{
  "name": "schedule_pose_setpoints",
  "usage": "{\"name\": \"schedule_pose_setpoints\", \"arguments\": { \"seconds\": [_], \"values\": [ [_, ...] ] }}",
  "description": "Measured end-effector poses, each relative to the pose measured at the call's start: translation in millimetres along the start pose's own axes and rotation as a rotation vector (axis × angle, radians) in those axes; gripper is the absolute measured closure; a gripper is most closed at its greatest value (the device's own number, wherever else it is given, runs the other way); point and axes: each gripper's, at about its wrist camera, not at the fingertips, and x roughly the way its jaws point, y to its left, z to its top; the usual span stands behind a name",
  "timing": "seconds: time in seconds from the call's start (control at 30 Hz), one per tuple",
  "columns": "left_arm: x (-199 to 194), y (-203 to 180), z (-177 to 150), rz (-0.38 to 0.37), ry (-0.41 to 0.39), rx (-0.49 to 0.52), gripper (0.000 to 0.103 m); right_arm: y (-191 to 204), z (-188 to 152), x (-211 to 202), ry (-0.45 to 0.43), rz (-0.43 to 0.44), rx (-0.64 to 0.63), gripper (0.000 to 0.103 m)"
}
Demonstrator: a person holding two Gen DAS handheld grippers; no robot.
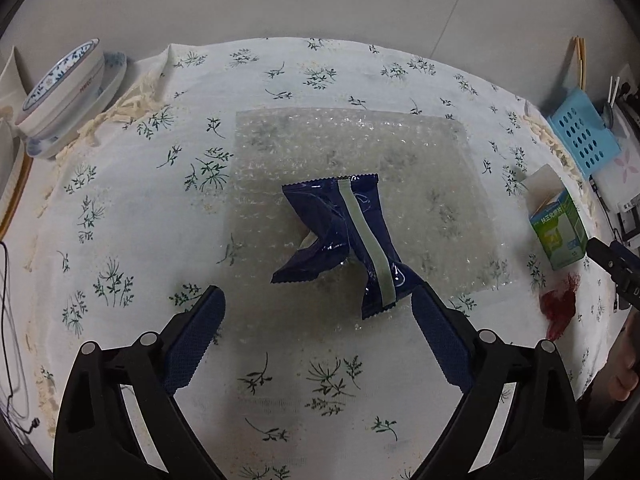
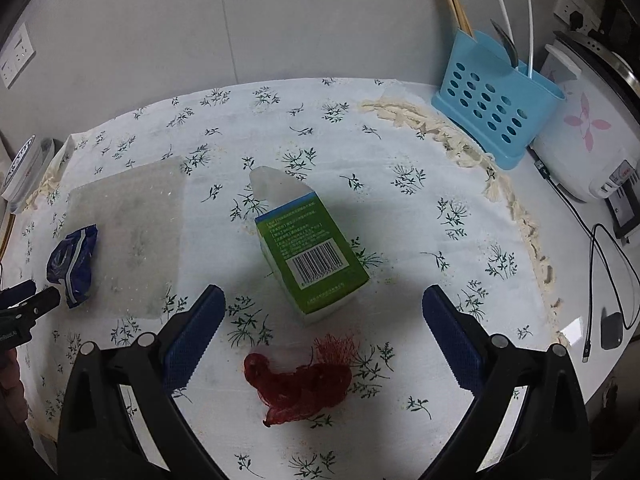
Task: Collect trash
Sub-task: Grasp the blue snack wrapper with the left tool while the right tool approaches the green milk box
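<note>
A crumpled dark blue snack wrapper (image 1: 344, 240) lies on a sheet of clear bubble wrap (image 1: 360, 184) on the flowered tablecloth. My left gripper (image 1: 318, 300) is open and empty, its fingers either side of the wrapper's near end. A green and white carton (image 2: 312, 256) with an open flap lies on its side; it also shows in the left wrist view (image 1: 560, 228). A red mesh net (image 2: 304, 380) lies crumpled just in front of it. My right gripper (image 2: 324, 304) is open and empty, hovering over the net and carton. The wrapper also shows in the right wrist view (image 2: 74, 264).
Stacked blue-patterned bowls (image 1: 64, 92) stand at the far left. A blue perforated utensil holder (image 2: 496, 104) with chopsticks and a white rice cooker (image 2: 580, 140) stand at the far right. A black cable and adapter (image 2: 612, 328) lie near the right table edge.
</note>
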Motion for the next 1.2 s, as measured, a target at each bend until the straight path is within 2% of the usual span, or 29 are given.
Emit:
{"name": "schedule_pose_setpoints", "arguments": {
  "seconds": [0.23, 0.33, 0.6, 0.67, 0.7, 0.87, 1.2],
  "values": [
    [17.8, -7.3, 14.4, -0.028, 0.027, 0.014, 0.015, 8.8, 8.2, 11.8, 0.016, -0.001, -0.015, 0.008],
    [22.7, -11.7, 18.6, -0.035, 0.036, 0.024, 0.02, 9.4, 10.4, 17.7, 0.03, -0.004, -0.012, 0.014],
    [27.8, -20.1, 24.5, -0.053, 0.051, 0.055, 0.051, 7.1, 9.8, 32.8, 0.075, -0.009, -0.008, 0.034],
    [28.6, -21.3, 25.5, -0.061, 0.059, 0.058, 0.057, 6.6, 9.6, 36.8, 0.089, -0.009, -0.005, 0.043],
    [28.9, -22.2, 26.0, -0.064, 0.062, 0.061, 0.063, 6.4, 9.5, 38.2, 0.096, -0.007, -0.001, 0.047],
    [28.9, -25.8, 28.4, -0.068, 0.067, 0.081, 0.082, 6.2, 9.4, 37.6, 0.085, -0.009, 0.018, 0.047],
    [16.7, -26.0, 26.0, -0.06, 0.037, 0.091, 0.085, 8.4, 6.4, 24.0, 0.05, 0.0, 0.03, 0.048]
  ]
}}
